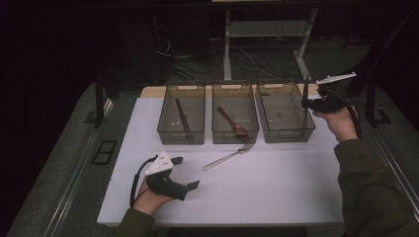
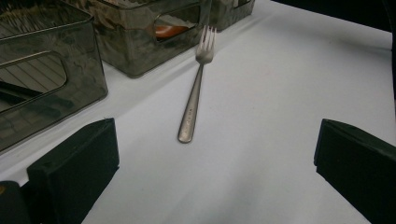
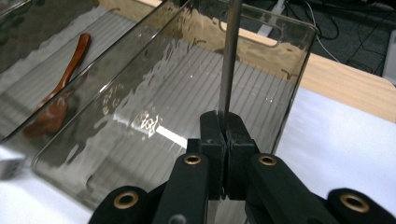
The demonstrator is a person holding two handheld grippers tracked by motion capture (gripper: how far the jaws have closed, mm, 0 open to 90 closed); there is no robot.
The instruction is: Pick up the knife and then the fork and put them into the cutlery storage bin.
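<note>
Over the right-hand bin (image 1: 285, 118), the right gripper (image 1: 309, 102) has its jaws pinched tight on a thin metal utensil (image 3: 229, 60), gripped by one end, shaft sticking up and away from the pads; the far end runs out of the right gripper view, so the kind of utensil can't be told. Step in hand, as I judge it: drop this piece into that smoked clear bin, which looks empty. To do it well, tilt the shaft down so it lies along the ribbed floor, get the free end below the rim before letting go, and keep the jaws clear of the near wall. Release low, otherwise it bounces or ends up propped on the edge.

The left gripper (image 1: 185, 173) rests low on the white table (image 1: 276, 192), jaws wide apart, holding nothing. The fork (image 2: 194, 100) lies flat on the table just ahead of it, tines toward the bins and close to the middle bin (image 1: 235, 121), handle toward the open jaws. Likely the next pickup.

The middle bin holds a brown wooden spoon (image 3: 58, 95). The left bin (image 1: 181, 120) has dark chopsticks (image 1: 184, 120) lying lengthwise. The bins stand side by side, nearly touching, so a sideways swing could knock a wall. Nothing lies between the right gripper and its bin. Floor cables sit well behind the table, no concern.
</note>
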